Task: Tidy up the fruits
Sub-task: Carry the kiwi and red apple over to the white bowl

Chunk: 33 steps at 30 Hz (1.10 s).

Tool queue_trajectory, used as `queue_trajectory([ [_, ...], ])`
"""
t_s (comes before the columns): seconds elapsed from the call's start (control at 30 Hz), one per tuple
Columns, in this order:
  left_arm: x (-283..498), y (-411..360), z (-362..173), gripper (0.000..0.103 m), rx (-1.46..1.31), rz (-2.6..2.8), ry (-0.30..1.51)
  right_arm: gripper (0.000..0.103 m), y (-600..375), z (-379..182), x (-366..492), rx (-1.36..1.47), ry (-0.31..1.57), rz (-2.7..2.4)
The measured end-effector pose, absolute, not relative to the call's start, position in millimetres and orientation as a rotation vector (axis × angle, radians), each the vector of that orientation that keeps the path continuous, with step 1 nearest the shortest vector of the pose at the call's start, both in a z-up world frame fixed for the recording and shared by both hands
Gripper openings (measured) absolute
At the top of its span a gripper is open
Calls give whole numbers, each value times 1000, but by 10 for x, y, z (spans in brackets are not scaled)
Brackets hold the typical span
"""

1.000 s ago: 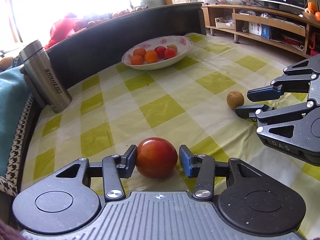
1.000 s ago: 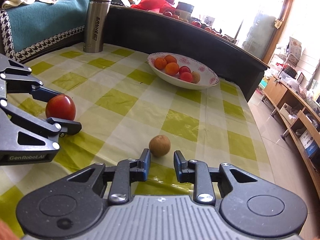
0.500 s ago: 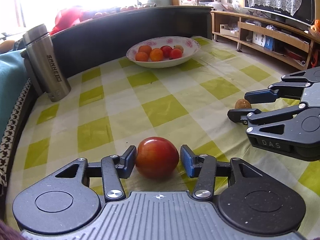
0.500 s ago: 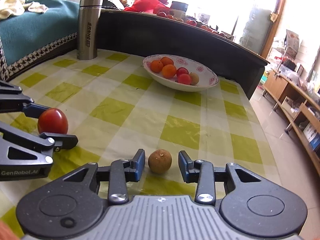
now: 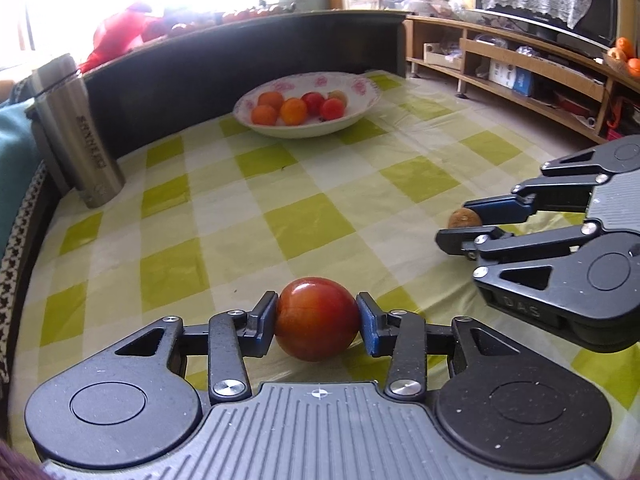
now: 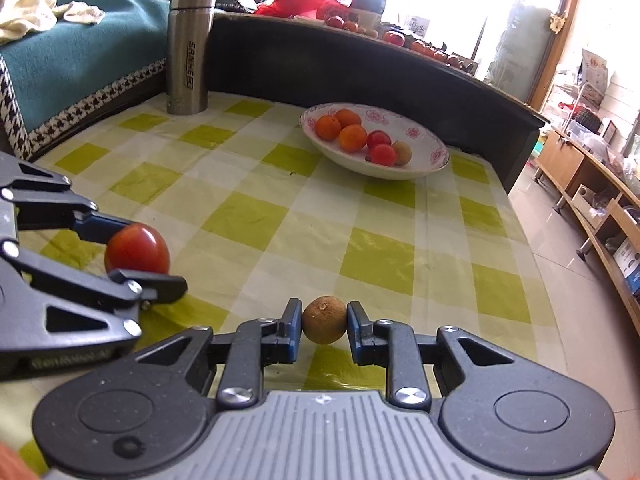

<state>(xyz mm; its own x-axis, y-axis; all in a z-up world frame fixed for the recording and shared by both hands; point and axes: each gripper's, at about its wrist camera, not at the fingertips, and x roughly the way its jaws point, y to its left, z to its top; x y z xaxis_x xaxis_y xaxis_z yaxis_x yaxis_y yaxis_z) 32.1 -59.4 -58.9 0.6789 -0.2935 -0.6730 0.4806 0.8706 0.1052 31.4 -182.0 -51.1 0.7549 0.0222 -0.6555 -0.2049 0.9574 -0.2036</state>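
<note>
A red tomato rests on the green-checked tablecloth, and my left gripper is shut on it, both blue pads against its sides. The right wrist view shows that tomato at the left, inside the left gripper. A small brown round fruit sits between the pads of my right gripper, which is shut on it. In the left wrist view the brown fruit is partly hidden behind the right gripper. At the far end of the table, a white flowered bowl holds several orange and red fruits.
A steel flask stands at the far left of the table, next to a teal-covered sofa. A dark curved backrest runs behind the bowl. The table's right edge drops to a tiled floor with wooden shelves.
Both grippers have closed: the left pads now press on the tomato and the right pads on the brown fruit, which earlier lay loose between open fingers.
</note>
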Motion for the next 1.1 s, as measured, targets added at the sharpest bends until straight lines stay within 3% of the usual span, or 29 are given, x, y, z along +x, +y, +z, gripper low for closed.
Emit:
queue_trajectory([
  [1.1, 453, -613, -198, 50, 225, -434, 606, 30, -1751, -68, 394, -194, 617, 80],
])
